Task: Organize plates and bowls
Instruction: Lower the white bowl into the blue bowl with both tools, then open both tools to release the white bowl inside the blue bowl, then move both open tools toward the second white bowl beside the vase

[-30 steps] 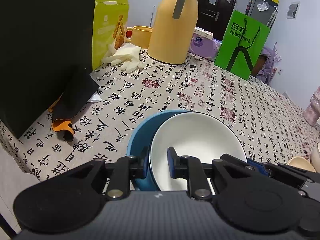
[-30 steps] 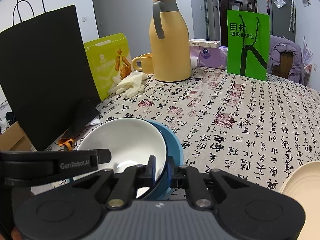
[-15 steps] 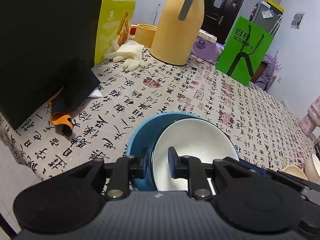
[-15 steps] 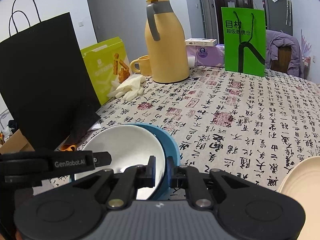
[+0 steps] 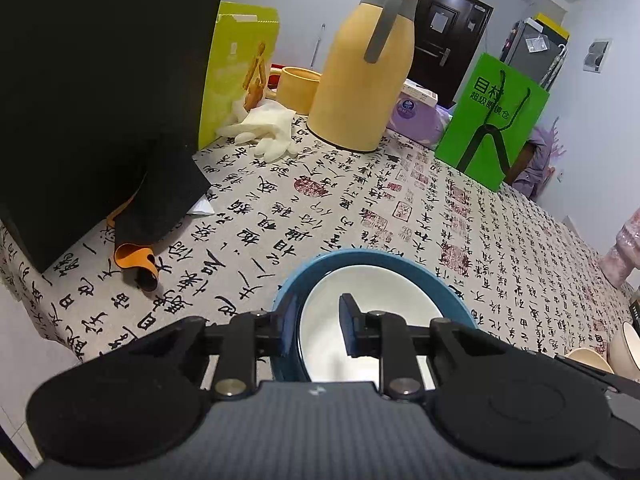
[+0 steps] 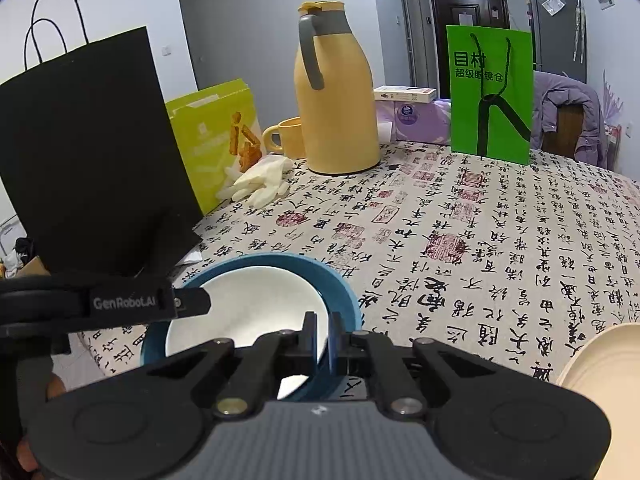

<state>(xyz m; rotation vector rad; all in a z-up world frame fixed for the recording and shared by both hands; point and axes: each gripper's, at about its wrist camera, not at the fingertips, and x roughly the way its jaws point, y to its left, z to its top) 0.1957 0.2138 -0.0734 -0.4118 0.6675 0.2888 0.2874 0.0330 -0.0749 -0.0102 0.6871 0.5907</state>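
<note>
A white bowl [image 5: 380, 292] sits nested inside a blue bowl [image 5: 400, 264] on the script-printed tablecloth near the table's left edge. My left gripper [image 5: 318, 324] straddles the near rims, one pad outside the blue wall and one inside the white bowl. Its jaws are opening, and the inner pad stands clear of the white wall. From the other side, my right gripper [image 6: 322, 332] is shut on the blue bowl [image 6: 340, 292] at its rim. I cannot tell whether the white bowl [image 6: 248, 304] is pinched too. A left gripper finger [image 6: 132, 303] reaches in from the left.
A black paper bag [image 5: 100, 92] stands at the left with an orange-lined pouch [image 5: 136, 258] at its foot. Behind are a yellow-green box [image 5: 236, 68], rubber gloves [image 5: 264, 132], a mug [image 5: 296, 88], a yellow jug [image 5: 364, 80] and a green bag [image 5: 492, 120]. A cream plate [image 6: 600, 364] lies right.
The white bowl, earlier tilted and off-centre toward the right of the blue bowl, now sits centred and lower inside it. My left jaws stand slightly wider. The right gripper keeps its grip.
</note>
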